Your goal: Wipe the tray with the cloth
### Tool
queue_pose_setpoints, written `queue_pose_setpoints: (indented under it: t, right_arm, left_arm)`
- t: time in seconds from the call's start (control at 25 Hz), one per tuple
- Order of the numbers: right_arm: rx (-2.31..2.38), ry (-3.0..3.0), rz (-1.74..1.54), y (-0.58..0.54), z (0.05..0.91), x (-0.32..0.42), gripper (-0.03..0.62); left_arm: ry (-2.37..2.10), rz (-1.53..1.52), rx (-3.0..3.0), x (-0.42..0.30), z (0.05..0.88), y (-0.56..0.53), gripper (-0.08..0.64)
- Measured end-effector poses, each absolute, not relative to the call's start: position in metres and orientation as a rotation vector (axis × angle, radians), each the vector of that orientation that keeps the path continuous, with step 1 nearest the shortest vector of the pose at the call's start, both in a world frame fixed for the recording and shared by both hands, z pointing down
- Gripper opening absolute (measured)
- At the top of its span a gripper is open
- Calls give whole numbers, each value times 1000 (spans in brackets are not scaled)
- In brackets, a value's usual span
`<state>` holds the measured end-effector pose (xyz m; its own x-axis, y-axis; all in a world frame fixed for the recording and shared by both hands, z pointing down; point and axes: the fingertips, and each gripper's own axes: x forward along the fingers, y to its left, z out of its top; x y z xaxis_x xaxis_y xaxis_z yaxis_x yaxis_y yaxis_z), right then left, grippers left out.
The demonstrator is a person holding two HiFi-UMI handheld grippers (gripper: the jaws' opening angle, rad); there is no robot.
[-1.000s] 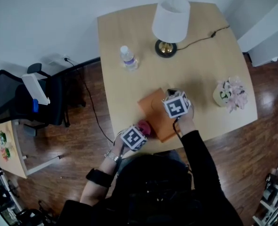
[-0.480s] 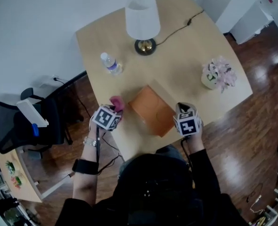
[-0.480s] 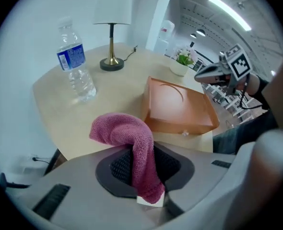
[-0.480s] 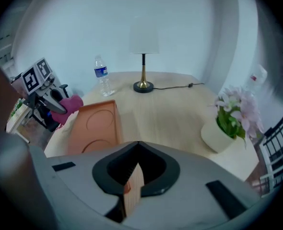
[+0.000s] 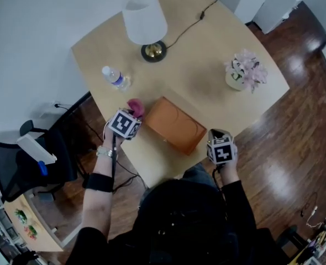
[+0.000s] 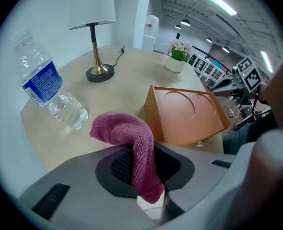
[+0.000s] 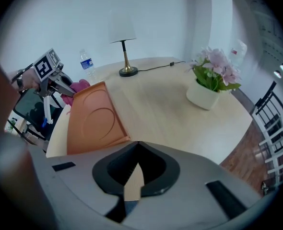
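- While its jaws pinch the pink cloth [image 6: 127,133], the left gripper [image 6: 150,195] faces the orange tray [image 6: 189,114], just ahead-right.
- Right gripper [image 7: 132,186] — jaws pressed together, empty; tray ahead-left.
- Bottle [image 6: 60,107] — blue label [image 6: 43,83], print unreadable.

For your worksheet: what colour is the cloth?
The cloth is dark pink, seen best in the left gripper view.

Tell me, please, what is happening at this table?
A person at a wooden table holds a gripper in each hand. The left gripper is shut on a pink cloth and holds it beside the left edge of the orange tray. The right gripper is shut and empty, near the tray's right corner. The cloth is not yet on the tray's surface.
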<state>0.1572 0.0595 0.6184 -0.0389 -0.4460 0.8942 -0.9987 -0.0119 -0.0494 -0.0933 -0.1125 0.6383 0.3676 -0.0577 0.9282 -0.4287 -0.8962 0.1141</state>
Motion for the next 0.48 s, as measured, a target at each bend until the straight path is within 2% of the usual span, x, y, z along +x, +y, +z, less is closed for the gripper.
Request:
queue_pose_setpoints:
  t: [0.48]
  right_arm:
    - [1489,-1560,1039,59,636,155,6]
  left_arm:
    - [-470,1496,2245,-98,641,-99,91]
